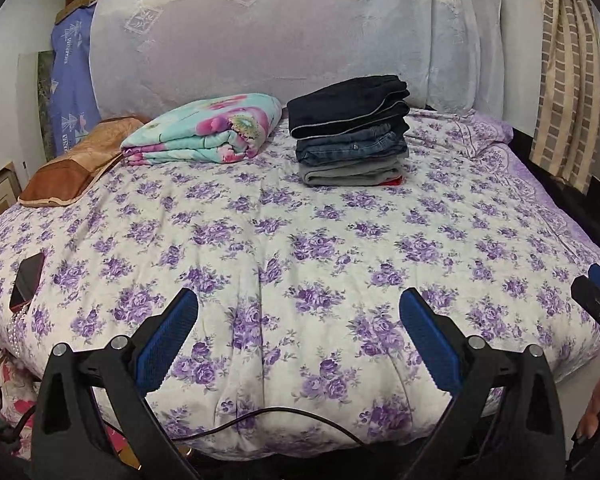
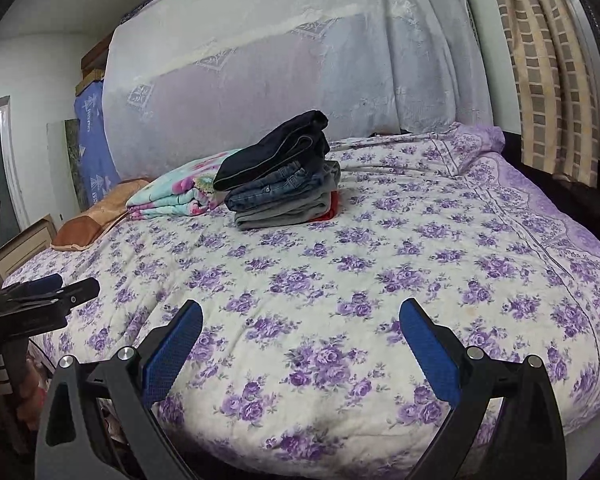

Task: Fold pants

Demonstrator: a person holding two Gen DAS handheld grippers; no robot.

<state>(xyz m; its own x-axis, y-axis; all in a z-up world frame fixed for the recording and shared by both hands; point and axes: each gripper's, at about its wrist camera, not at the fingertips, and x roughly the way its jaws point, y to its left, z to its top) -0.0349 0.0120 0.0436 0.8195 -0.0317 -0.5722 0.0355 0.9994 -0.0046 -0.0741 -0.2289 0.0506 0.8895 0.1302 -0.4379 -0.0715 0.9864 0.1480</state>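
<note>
A stack of folded pants (image 1: 350,132) sits at the far middle of the bed, with dark navy pants on top, then blue jeans, grey pants and a red item at the bottom. It also shows in the right wrist view (image 2: 280,176). My left gripper (image 1: 299,312) is open and empty above the near edge of the bed. My right gripper (image 2: 301,322) is open and empty over the near part of the bed. Each gripper shows at the edge of the other's view, the right one (image 1: 598,294) and the left one (image 2: 48,292).
The bed has a purple floral cover (image 1: 300,240). A folded floral blanket (image 1: 204,128) and a brown pillow (image 1: 80,160) lie at the far left. A phone (image 1: 28,280) and pearl beads lie at the left edge. A black cable (image 1: 280,424) runs along the near edge. Curtains (image 1: 568,80) hang on the right.
</note>
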